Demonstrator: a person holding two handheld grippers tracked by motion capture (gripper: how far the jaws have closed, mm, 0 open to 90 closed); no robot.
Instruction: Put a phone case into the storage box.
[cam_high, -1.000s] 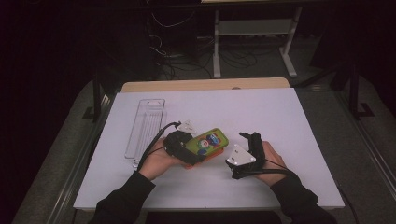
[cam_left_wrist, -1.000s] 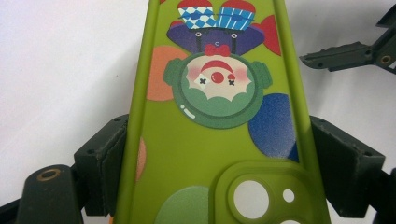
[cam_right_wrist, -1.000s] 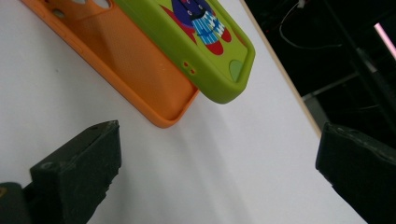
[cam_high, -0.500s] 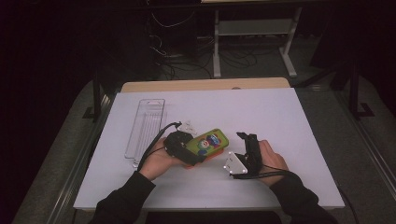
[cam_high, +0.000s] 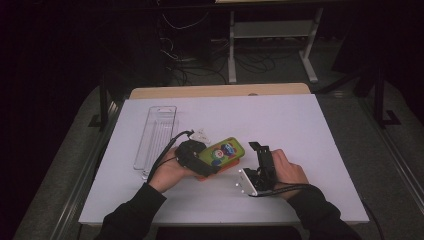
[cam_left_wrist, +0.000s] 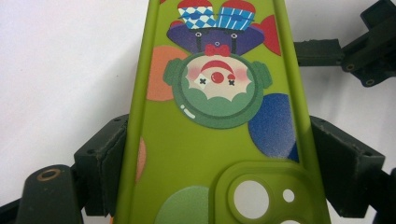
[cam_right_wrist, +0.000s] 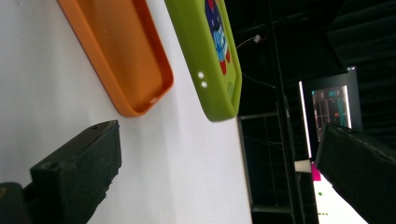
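Left tongs (cam_high: 216, 165) w/ 1 green case (cam_left_wrist: 219, 121), 1 orange case (cam_right_wrist: 116, 56).

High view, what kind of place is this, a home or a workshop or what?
Probably a lab or recording studio rather than a home: a white work table lit in a dark room, loose cables on the floor behind it, and a metal equipment stand at the back.

White board (cam_high: 300, 125) covers the table, with a strip of bare wood tabletop (cam_high: 215, 91) showing along its far edge. Clear plastic tray (cam_high: 156, 134) lies lengthwise near the left side, flat on the white surface. Orange phone case (cam_right_wrist: 119, 56) lies open side up on the board, near the front, right of the tray.
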